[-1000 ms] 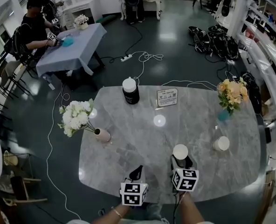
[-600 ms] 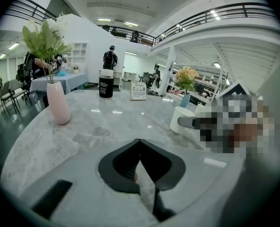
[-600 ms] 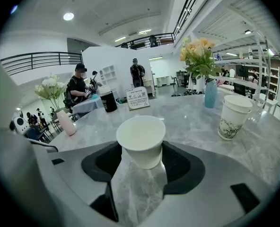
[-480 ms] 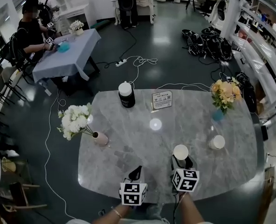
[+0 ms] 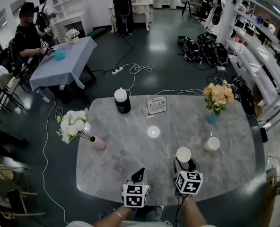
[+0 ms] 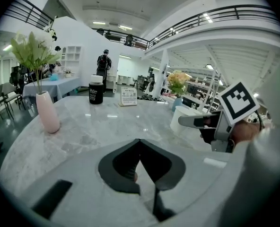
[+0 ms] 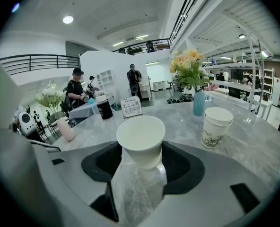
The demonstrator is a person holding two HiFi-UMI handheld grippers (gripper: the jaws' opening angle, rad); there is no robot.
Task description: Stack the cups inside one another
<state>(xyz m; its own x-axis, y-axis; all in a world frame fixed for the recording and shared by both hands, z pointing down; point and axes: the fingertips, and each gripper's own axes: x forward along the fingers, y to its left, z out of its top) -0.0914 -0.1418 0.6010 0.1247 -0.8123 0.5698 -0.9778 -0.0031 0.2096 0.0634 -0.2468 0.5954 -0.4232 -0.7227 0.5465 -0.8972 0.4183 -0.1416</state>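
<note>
A plain white paper cup (image 7: 141, 138) stands upright between my right gripper's (image 7: 141, 159) jaws, which are shut on its sides; in the head view this cup (image 5: 183, 154) shows just beyond the right gripper (image 5: 184, 161). To its right on the marble table (image 5: 130, 150) stands a printed cup (image 7: 217, 126) with another nested in it, also visible from above as the printed cup (image 5: 212, 143). My left gripper (image 5: 140, 173) hovers near the table's front edge, its jaws (image 6: 140, 143) shut on nothing.
A pink vase (image 5: 97, 142) of white flowers stands at the table's left. A black jar (image 5: 122, 100) with a white lid and a small sign (image 5: 156, 105) are at the back. A teal vase (image 5: 211, 117) of yellow flowers stands back right. People are at a far table (image 5: 59, 65).
The head view has shifted, so the table's things sit a little lower and further left in the picture. Both grippers and the held cup keep the same places.
</note>
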